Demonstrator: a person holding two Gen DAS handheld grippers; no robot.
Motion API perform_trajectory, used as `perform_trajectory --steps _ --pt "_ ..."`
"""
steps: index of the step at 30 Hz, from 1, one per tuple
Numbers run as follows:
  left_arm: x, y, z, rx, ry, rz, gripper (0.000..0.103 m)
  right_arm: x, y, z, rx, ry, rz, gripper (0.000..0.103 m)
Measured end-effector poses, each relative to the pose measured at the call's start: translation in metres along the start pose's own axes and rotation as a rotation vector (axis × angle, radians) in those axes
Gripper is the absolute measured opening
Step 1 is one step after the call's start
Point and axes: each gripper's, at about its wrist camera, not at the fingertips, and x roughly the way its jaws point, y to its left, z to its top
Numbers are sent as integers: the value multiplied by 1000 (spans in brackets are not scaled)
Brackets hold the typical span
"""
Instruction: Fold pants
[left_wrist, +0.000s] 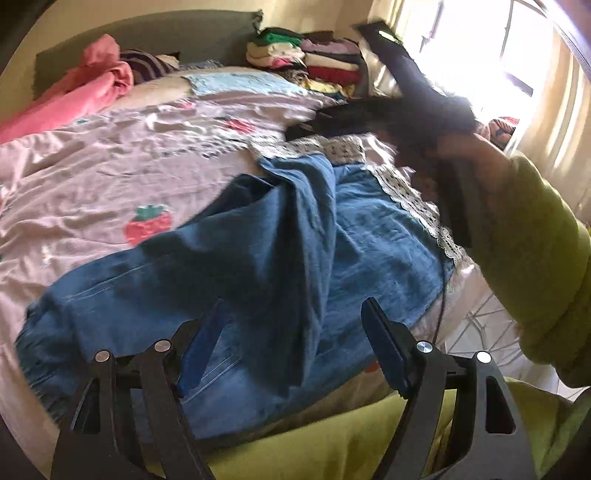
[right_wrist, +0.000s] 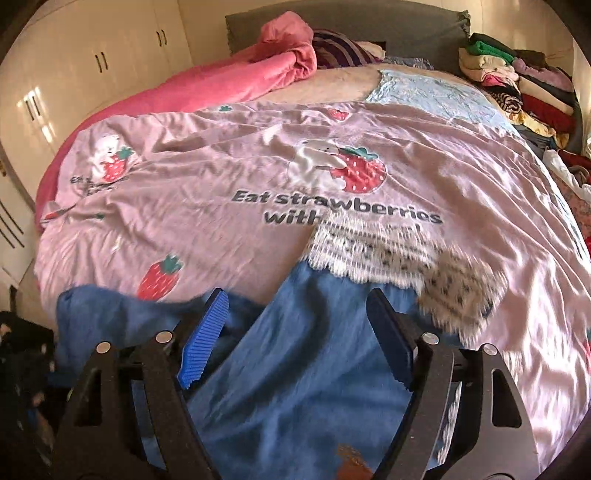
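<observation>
Blue denim pants (left_wrist: 258, 240) with white lace hems (left_wrist: 406, 192) lie crumpled on a pink strawberry bedspread (left_wrist: 92, 184). One leg is lapped over the other. My left gripper (left_wrist: 293, 306) hovers open above the waist end, with only cloth below its blue pads. In the right wrist view my right gripper (right_wrist: 295, 295) stands open over the pants (right_wrist: 306, 350), just short of the blurred lace hem (right_wrist: 373, 251); nothing is pinched between its fingers. The left wrist view shows the right hand's tool as a dark blur (left_wrist: 424, 110) above the hems, held by an arm in a yellow-green sleeve (left_wrist: 535, 240).
Stacks of folded clothes (right_wrist: 517, 81) stand at the bed's far right by the headboard. A pink blanket (right_wrist: 258, 74) is bunched at the far left. White wardrobes (right_wrist: 74, 74) line the left wall. A bright window (left_wrist: 498, 55) and a white wire rack (left_wrist: 487, 325) flank the bed's right edge.
</observation>
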Motion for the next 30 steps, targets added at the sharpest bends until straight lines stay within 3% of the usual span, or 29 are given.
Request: perform_trajectory --steps 10,13,15,16,17,20,25,30 --pt "59 -6 25 -5 81 -51 74 72 4 35 -13 86 -70 70" --pt "76 -6 25 -10 108 -55 56 90 2 38 -15 108 -104 70" --pt "83 -8 22 3 119 -41 50 100 -5 38 -10 125 -117 57" --pt "83 -9 21 10 118 -38 50 103 -10 37 -9 129 -120 36" --pt "83 -10 21 19 117 -32 49 102 -17 35 3 121 -117 26" --pt "80 -9 20 22 115 -26 40 91 -35 33 75 90 -65 9" --pt "76 -3 19 -11 104 -48 38 41 -68 21 203 -7 0 7" --pt "77 -3 20 -14 84 -59 48 -19 -92 5 290 -88 23 7"
